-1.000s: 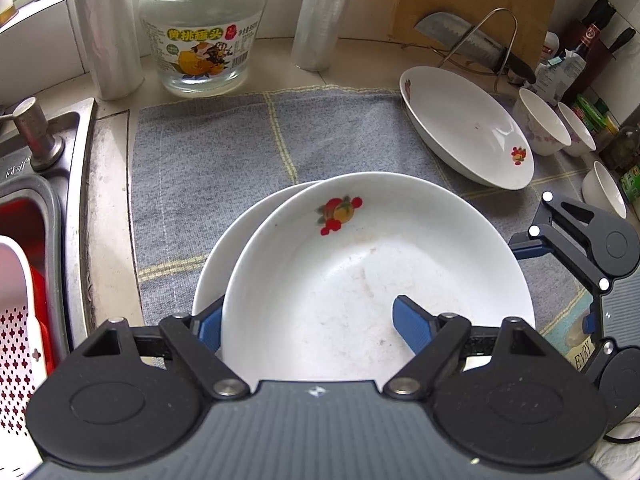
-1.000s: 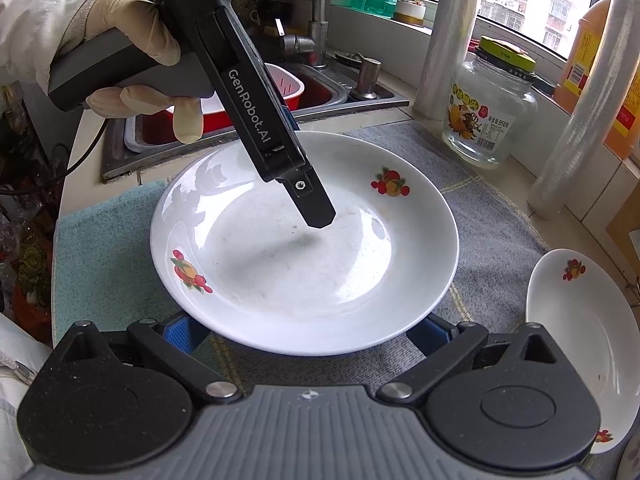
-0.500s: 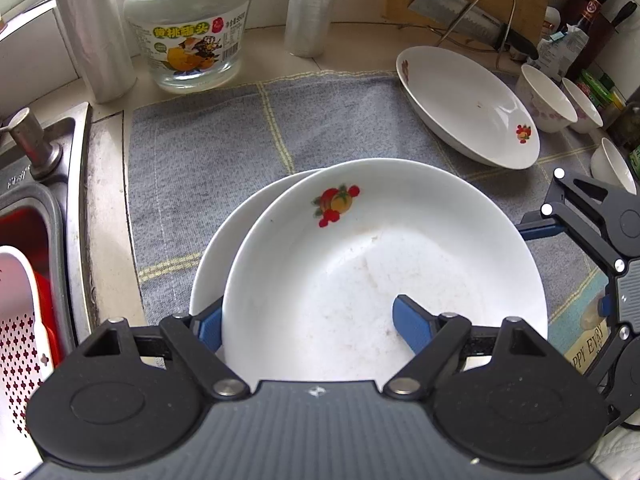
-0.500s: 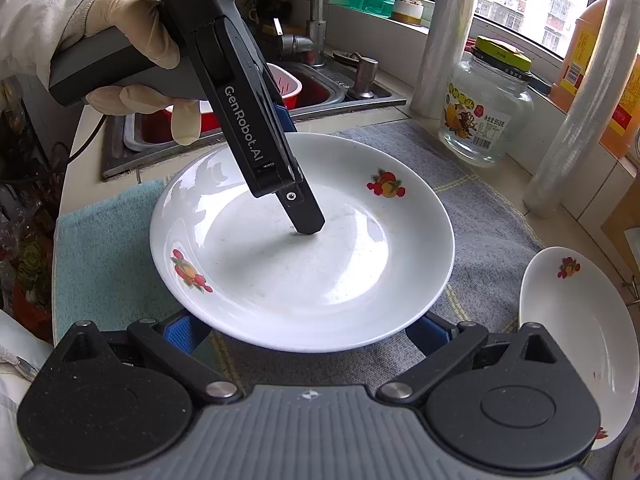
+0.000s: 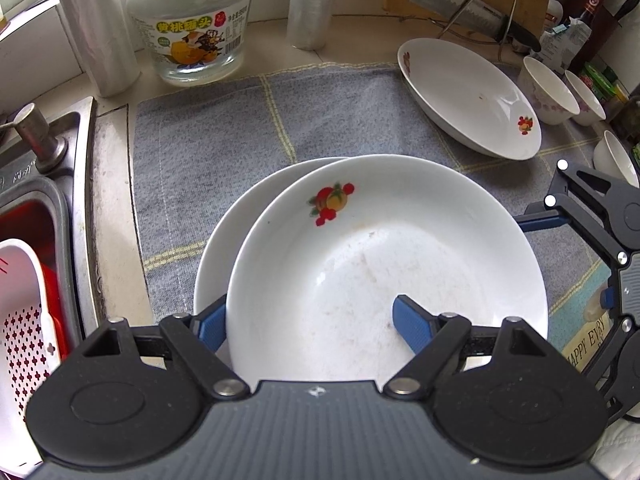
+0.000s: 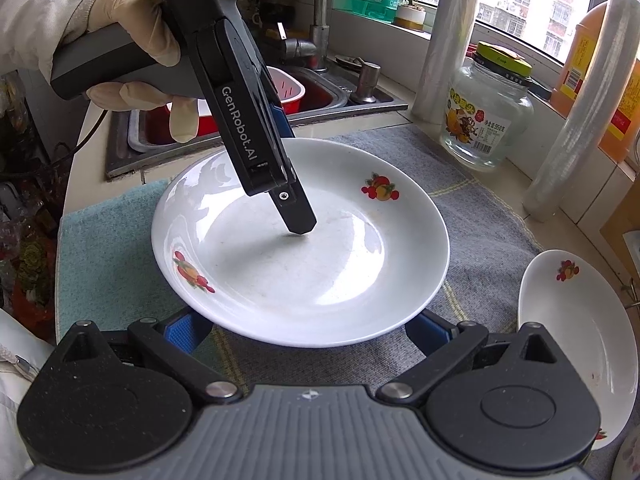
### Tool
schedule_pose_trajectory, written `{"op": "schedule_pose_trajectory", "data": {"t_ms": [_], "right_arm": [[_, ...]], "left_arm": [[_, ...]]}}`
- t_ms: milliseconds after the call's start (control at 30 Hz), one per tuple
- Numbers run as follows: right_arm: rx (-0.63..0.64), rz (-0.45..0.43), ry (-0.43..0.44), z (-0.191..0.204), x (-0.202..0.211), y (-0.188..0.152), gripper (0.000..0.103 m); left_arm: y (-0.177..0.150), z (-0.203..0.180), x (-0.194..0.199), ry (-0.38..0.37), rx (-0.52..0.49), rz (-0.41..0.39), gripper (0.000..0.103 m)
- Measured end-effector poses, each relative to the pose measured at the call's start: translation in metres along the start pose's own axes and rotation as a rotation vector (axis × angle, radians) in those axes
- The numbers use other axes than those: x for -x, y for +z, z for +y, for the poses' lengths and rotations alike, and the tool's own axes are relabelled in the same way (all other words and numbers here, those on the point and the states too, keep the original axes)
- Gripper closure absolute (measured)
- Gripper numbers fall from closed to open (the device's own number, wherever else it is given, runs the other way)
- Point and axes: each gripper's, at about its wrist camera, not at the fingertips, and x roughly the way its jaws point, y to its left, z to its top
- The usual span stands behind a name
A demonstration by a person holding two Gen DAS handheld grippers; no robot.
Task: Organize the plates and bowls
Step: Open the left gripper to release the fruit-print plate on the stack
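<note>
Two grippers work over a grey dish mat (image 5: pixel 208 148). Nearest, the left gripper (image 5: pixel 310 322) clamps the near rim of a white fruit-patterned plate (image 5: pixel 384 248), one finger inside, one outside, above a second plate (image 5: pixel 218 248). The right gripper (image 6: pixel 308 330) waits beside it, fingers apart. Farther off lie another plate (image 5: pixel 468 96), small bowls (image 5: pixel 550 90) and a glass jar (image 5: pixel 190 20).

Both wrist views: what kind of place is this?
A home kitchen counter, most likely: a steel sink with a tap, a cleaver on a rack by a cutting board, and plates on a dish towel.
</note>
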Motion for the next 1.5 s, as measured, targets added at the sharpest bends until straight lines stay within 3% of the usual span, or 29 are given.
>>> {"op": "schedule_pose_trajectory", "data": {"t_ms": [1500], "right_arm": [[0.020,0.000,-0.002,0.006,0.002,0.000,0.000]], "left_arm": [[-0.008,-0.002,0.017,0.048,0.028,0.015,0.018]]}}
